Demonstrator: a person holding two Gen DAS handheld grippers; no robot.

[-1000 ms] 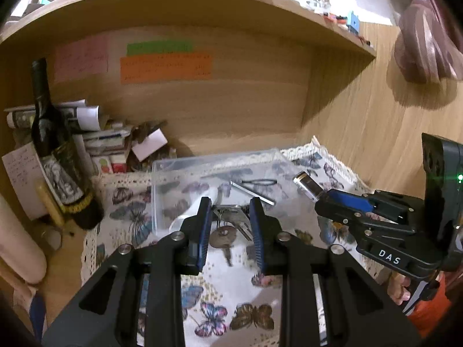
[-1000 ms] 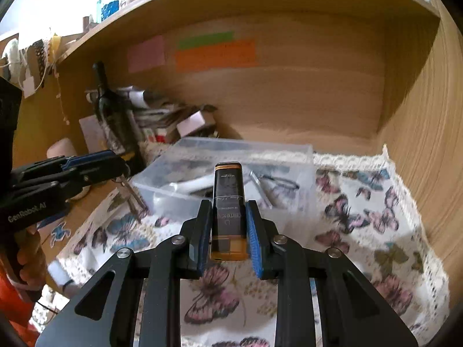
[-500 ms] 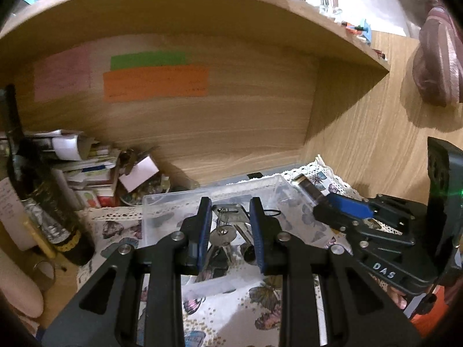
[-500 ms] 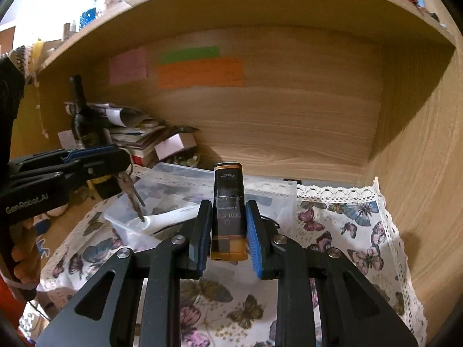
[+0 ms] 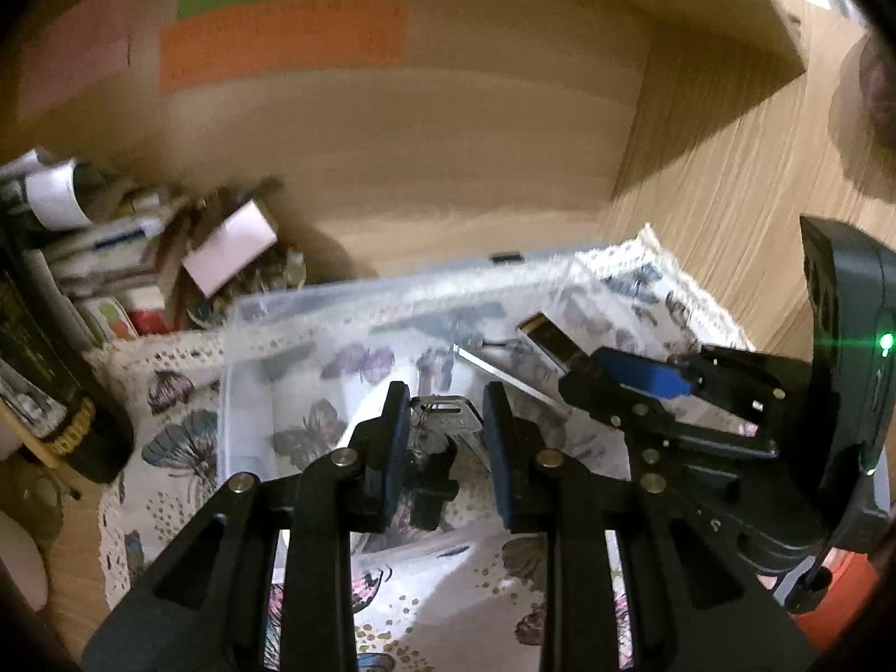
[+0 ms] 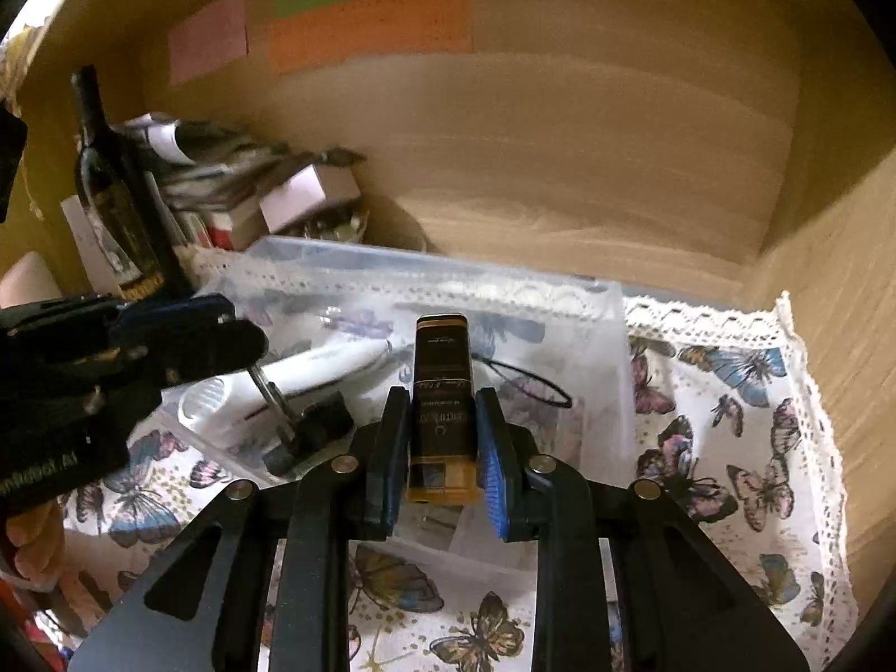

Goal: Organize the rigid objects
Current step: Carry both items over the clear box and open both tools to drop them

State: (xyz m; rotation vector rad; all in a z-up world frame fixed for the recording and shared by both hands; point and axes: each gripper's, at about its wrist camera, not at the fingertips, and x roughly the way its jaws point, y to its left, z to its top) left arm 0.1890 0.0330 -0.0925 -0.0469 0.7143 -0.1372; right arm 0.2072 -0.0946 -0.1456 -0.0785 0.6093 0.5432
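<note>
A clear plastic box [image 5: 263,330] [image 6: 593,302] stands on the butterfly cloth under a wooden shelf. My left gripper [image 5: 442,437] is shut on a bunch of keys [image 5: 434,465] with a black fob, hanging over the box; the keys also show in the right wrist view [image 6: 297,425], below the left gripper [image 6: 168,336]. My right gripper [image 6: 439,437] is shut on a black and gold lighter [image 6: 442,403], held over the box's near side. The lighter tip [image 5: 551,339] shows in the left wrist view at the right gripper [image 5: 627,386]. A white tube [image 6: 291,381] and nail scissors [image 6: 526,381] lie inside the box.
A dark wine bottle [image 6: 112,196] [image 5: 39,369] and a pile of papers and small boxes [image 5: 145,257] [image 6: 246,185] stand at the back left. A wooden wall [image 6: 851,257] bounds the right. The butterfly cloth [image 6: 728,437] reaches to the wall.
Both grippers have moved forward and down over the box, with the keys and the lighter held. The keys now hang inside the box's outline.
</note>
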